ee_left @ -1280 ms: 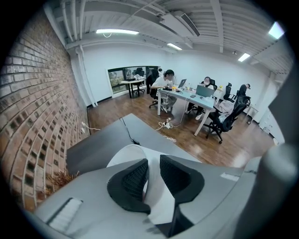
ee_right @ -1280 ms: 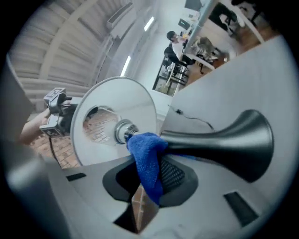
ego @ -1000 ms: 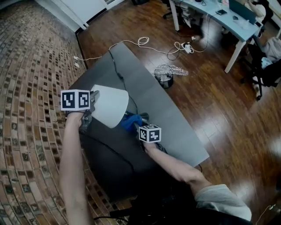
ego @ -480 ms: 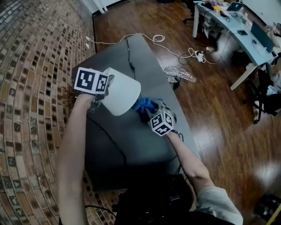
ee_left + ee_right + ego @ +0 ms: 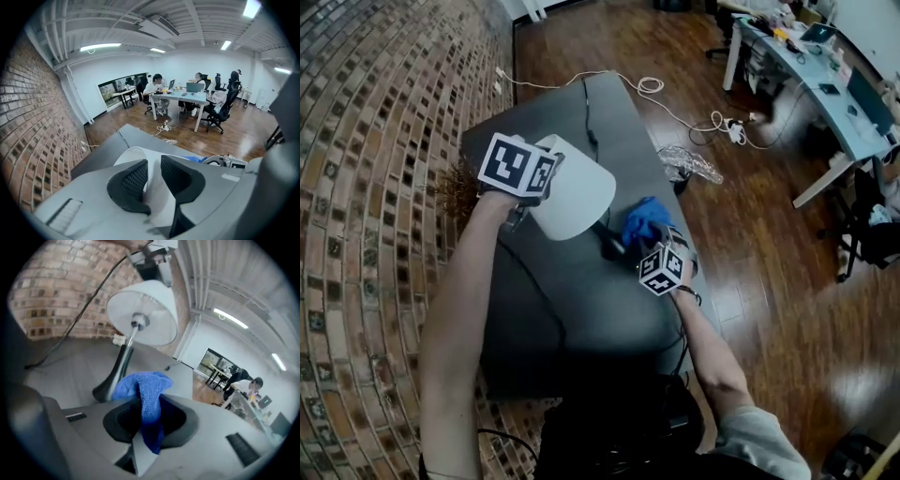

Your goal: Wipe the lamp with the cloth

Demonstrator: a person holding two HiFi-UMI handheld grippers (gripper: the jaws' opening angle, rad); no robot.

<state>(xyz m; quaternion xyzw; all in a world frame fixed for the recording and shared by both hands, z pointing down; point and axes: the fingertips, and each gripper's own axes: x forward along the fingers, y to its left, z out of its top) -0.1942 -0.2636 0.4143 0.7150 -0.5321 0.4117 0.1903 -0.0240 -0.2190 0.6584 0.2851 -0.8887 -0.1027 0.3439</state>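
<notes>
With the left hand-held gripper (image 5: 153, 171) pinching the shade (image 5: 577, 192) and the right hand-held gripper (image 5: 149, 417) pinching the cloth (image 5: 140, 385) near the stem (image 5: 125, 352), wiping seems unfinished.

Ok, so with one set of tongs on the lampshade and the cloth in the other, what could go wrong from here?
The left tongs are clamped on the thin rim of the lampshade; a hard pull might dent it or topple it. The right tongs hold the blue cloth by one bunched fold, so it could slip out while rubbing. The black cord trails across the table, and an arm might snag it.
</notes>
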